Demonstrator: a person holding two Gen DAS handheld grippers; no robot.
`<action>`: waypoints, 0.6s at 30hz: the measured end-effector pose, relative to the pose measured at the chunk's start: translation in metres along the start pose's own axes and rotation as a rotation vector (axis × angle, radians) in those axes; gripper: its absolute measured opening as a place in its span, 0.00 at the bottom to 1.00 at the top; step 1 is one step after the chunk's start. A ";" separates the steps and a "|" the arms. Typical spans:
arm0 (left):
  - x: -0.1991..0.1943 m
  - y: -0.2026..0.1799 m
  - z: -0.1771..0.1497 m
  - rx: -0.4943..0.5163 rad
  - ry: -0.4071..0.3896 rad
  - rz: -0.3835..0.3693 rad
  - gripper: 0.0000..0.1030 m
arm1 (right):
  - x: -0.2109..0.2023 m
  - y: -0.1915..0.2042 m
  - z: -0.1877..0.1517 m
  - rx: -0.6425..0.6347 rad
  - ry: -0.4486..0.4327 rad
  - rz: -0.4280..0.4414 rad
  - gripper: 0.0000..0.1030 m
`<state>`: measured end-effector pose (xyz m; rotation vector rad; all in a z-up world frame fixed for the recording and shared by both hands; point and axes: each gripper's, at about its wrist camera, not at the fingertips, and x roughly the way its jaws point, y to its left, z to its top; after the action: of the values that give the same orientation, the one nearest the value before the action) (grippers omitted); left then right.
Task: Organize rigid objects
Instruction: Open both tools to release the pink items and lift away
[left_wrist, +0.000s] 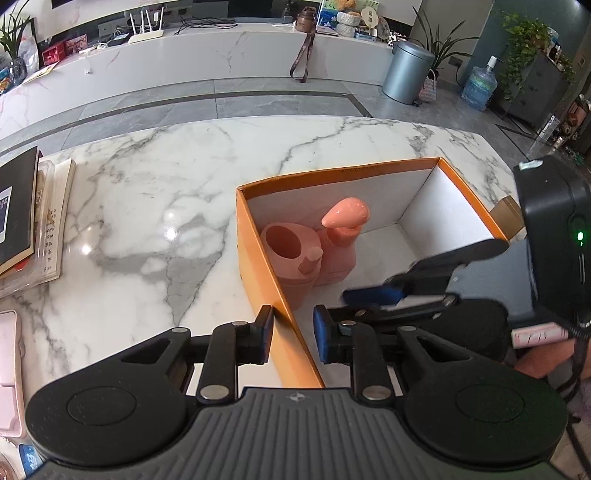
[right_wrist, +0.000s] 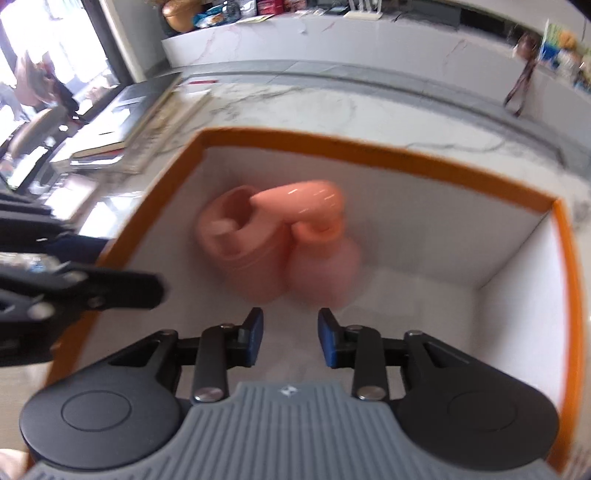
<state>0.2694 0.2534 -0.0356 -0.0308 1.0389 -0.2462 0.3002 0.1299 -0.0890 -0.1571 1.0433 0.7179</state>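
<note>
An orange box (left_wrist: 332, 171) with white inner walls stands on the marble table (left_wrist: 166, 184). In its far left corner stand a pink cup-like container (left_wrist: 291, 254) and a pink pump bottle (left_wrist: 341, 236), touching each other. My left gripper (left_wrist: 293, 325) straddles the box's left wall, one pad outside and one inside, and is shut on it. My right gripper (right_wrist: 291, 339) hangs inside the box (right_wrist: 369, 155), short of the container (right_wrist: 236, 236) and the bottle (right_wrist: 325, 266). Its jaws stand narrowly apart with nothing between them. The right wrist view is blurred.
A stack of books (left_wrist: 33, 218) lies at the table's left edge, with a pink flat item (left_wrist: 7, 369) nearer me. A brown cardboard piece (left_wrist: 508, 216) sits just right of the box. A grey bin (left_wrist: 406, 72) stands on the floor beyond the table.
</note>
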 end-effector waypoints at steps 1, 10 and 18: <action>0.000 0.000 0.000 0.001 0.001 0.000 0.24 | 0.002 0.003 0.000 0.005 0.003 0.020 0.19; -0.001 0.005 -0.001 -0.018 0.003 -0.016 0.20 | 0.024 -0.004 0.006 0.159 -0.019 0.036 0.08; -0.002 0.007 -0.002 -0.023 0.002 -0.022 0.20 | 0.014 -0.006 0.002 0.139 -0.029 -0.012 0.05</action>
<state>0.2686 0.2607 -0.0361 -0.0633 1.0442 -0.2545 0.3093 0.1331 -0.1013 -0.0323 1.0599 0.6331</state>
